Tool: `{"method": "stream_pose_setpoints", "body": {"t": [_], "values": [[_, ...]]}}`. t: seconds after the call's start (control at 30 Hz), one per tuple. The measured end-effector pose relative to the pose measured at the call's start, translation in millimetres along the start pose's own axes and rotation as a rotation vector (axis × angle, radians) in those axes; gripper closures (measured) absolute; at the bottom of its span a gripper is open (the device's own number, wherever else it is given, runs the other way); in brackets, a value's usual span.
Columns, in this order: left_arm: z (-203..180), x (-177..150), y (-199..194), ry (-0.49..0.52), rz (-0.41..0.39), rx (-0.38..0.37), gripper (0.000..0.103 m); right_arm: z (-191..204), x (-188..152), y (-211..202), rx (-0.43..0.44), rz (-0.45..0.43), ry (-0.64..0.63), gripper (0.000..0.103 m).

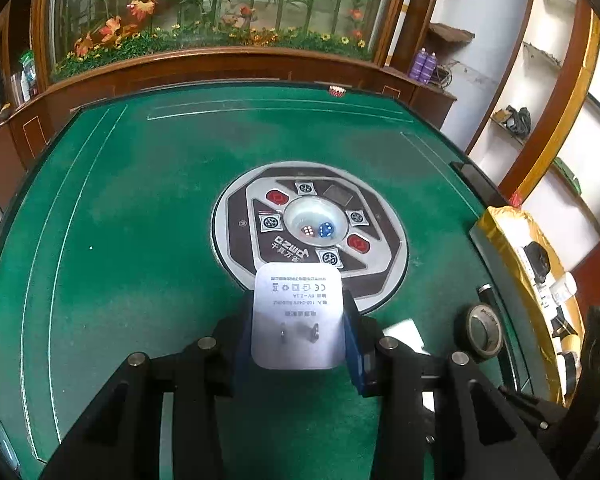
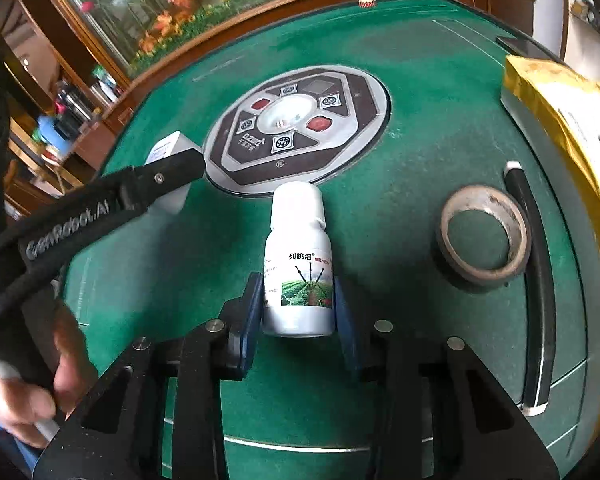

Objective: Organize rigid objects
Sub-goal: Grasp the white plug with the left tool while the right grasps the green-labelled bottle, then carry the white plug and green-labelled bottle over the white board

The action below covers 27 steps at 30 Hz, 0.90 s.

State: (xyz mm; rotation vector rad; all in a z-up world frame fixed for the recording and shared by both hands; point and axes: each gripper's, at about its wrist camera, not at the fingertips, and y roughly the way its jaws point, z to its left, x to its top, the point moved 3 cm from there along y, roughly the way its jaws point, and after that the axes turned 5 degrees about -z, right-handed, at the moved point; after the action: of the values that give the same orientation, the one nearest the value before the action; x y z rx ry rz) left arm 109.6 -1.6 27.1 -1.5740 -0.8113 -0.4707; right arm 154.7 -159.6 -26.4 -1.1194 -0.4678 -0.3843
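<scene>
My left gripper (image 1: 298,332) is shut on a white power adapter (image 1: 298,312), prongs facing the camera, held above the green mahjong table (image 1: 120,220). The adapter also shows in the right wrist view (image 2: 172,148), clamped in the left gripper's black fingers (image 2: 172,172). My right gripper (image 2: 298,300) is shut on a white plastic bottle (image 2: 298,264) with a printed label, its cap pointing toward the table's middle. A black tape roll (image 2: 482,236) (image 1: 480,332) and a black pen-like stick (image 2: 534,280) lie on the felt to the right.
The round control panel (image 1: 312,232) with a dice bowl sits at the table's centre. A gold-edged box (image 2: 560,120) (image 1: 520,248) holding small items stands at the right edge. Wooden cabinets and a glass plant display stand behind.
</scene>
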Motion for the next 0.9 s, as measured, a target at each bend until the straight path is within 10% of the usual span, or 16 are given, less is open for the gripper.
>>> {"method": "stream_pose_setpoints", "body": {"t": [0.9], "values": [[-80.4, -21.3, -33.9, 0.257, -0.246, 0.065, 0.063, -59.0, -22.4, -97.5, -0.019, -0.284, 0.061, 0.069]]}}
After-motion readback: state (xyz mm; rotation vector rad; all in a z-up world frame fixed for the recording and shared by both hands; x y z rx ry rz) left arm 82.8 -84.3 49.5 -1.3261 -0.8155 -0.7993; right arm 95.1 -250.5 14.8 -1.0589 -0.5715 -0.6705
